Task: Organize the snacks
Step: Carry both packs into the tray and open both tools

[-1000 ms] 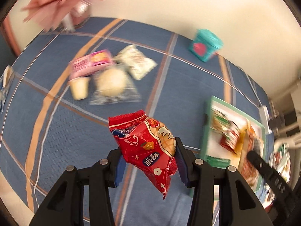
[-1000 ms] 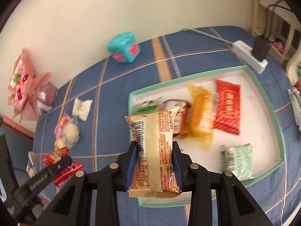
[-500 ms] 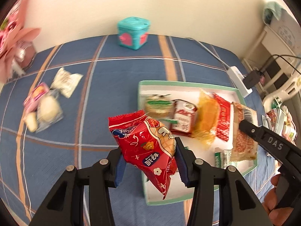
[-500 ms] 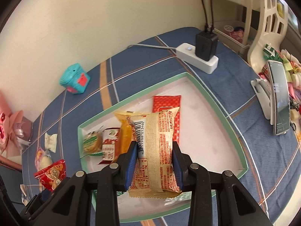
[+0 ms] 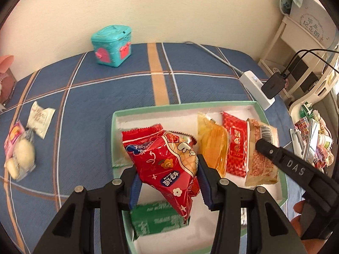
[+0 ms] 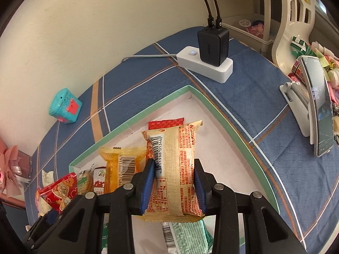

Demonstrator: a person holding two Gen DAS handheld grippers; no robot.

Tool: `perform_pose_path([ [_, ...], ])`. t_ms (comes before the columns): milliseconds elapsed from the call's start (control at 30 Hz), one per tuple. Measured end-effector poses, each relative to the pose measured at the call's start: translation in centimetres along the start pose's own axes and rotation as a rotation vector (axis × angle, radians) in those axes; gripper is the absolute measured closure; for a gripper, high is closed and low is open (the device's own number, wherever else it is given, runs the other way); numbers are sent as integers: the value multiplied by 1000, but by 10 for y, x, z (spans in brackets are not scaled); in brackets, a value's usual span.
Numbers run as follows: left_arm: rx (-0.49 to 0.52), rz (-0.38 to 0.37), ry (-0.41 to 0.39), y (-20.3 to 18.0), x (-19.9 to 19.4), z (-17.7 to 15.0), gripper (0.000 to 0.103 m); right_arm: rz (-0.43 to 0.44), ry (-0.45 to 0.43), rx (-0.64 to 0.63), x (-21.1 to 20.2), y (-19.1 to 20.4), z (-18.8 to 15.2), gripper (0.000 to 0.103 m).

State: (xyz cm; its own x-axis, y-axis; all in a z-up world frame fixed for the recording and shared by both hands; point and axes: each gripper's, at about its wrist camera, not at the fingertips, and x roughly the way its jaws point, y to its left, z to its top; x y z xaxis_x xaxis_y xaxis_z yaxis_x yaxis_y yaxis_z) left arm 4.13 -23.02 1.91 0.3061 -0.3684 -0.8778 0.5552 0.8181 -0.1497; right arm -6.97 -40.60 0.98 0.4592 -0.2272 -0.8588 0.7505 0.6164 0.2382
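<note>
Your left claw is clamped on a red snack bag, its blue pads pressing both sides — the bag hangs tilted at the lower centre of the left wrist frame, above the near left part of the green-rimmed tray. Directly under it, at the bottom of that frame, a green packet lies inside the tray.

Your right claw is clamped on a tan wafer packet, held upright with its barcode toward the upper left of the right wrist frame. In the left wrist view this same packet sits at the right side of the frame, over the tray, with one black finger of the right claw crossing it.

Moving outward, a yellow packet and a red flat packet lie side by side on the tray floor, between the two held snacks. The tray rests on the desk, which is covered with a blue plaid cloth.

At the left edge of the left wrist frame, loose snacks remain on the cloth — a white packet and a clear-wrapped bun close to a pink packet. A teal box stands by the wall at upper left; a white power strip with a black charger sits past the tray's far corner, and a phone on a stand is at the right of the right wrist frame.
</note>
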Motion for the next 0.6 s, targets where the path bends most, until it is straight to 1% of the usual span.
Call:
perform_pose_path([
  [67,2,-8,-6,-2,3,3,54,-13,-4,-8,3,1,1,65],
  [333,-3,-32,0,-1,15,8,54,-17,10,-17,13,1,1,65],
  [600,2,-36,19,-2,18,5,54,-27,35,-32,20,3,0,65],
])
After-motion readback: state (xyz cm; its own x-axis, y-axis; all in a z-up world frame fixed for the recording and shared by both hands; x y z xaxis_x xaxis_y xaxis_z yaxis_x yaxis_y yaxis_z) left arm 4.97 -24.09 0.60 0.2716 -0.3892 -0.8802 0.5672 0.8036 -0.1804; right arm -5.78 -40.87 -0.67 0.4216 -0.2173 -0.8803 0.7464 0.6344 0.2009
